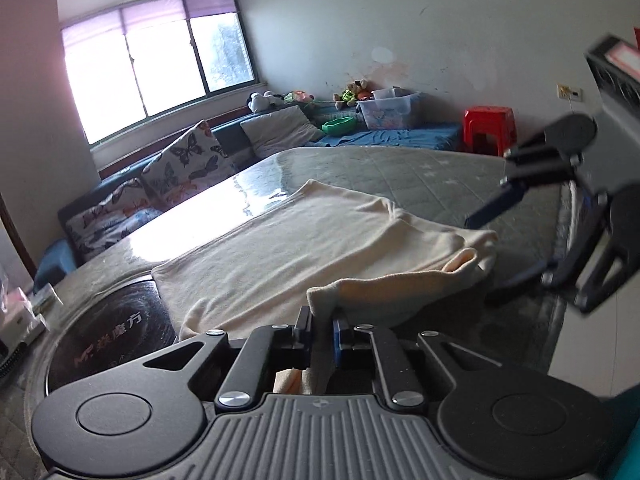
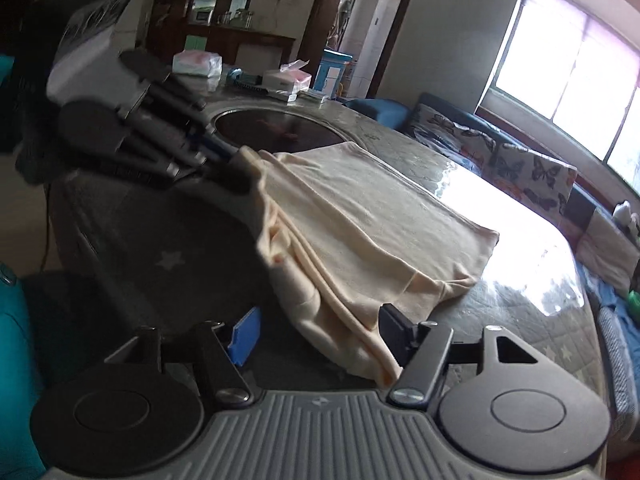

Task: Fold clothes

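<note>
A cream garment [image 1: 288, 240] lies spread on the grey quilted table [image 1: 420, 172]; it also shows in the right wrist view [image 2: 360, 216]. My left gripper [image 1: 323, 326] is shut on a near corner of the garment and lifts that edge a little; it also shows in the right wrist view [image 2: 236, 168], pinching the same lifted edge. My right gripper [image 2: 320, 334] is open, its jaws wide apart around the garment's bunched near end, touching nothing. It shows blurred at the right of the left wrist view [image 1: 500, 240].
A round black inset cooktop [image 1: 112, 340] sits in the table beside the garment, also in the right wrist view [image 2: 280, 128]. Boxes and packets [image 2: 280, 80] stand at the table's far end. A sofa with butterfly cushions [image 1: 184, 160] runs under the window. A red stool [image 1: 488, 128] stands by the wall.
</note>
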A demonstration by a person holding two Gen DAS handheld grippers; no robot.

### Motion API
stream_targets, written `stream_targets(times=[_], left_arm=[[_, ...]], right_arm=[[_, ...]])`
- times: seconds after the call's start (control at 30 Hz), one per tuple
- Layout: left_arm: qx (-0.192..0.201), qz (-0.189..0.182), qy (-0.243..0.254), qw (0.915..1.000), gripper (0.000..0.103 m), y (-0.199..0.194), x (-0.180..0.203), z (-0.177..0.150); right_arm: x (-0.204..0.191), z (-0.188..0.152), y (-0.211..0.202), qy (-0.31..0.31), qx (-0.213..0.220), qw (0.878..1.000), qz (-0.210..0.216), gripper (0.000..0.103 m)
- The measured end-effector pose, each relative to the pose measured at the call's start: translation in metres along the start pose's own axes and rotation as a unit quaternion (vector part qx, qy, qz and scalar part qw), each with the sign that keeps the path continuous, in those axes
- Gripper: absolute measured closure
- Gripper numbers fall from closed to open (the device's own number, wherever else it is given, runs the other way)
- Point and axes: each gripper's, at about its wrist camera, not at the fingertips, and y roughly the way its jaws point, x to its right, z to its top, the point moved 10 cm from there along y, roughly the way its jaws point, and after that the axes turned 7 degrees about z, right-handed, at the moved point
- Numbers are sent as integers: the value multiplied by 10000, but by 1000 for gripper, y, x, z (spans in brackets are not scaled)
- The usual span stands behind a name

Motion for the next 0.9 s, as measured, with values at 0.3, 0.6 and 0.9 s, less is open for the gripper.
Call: stream_targets(times=[0.3, 0.6, 0.9], left_arm=[[-46, -6, 39, 10000, 89, -2, -4, -5], [-44, 173, 456, 9988, 73, -19, 3, -28], [-53, 593, 1028, 9929, 86, -20, 3, -48]], right_arm=[[16, 15, 36, 0, -20, 10000, 24, 70], [40, 38, 39, 888, -67, 9945, 556, 87], [44, 41, 39, 906, -39, 9951, 384, 90]])
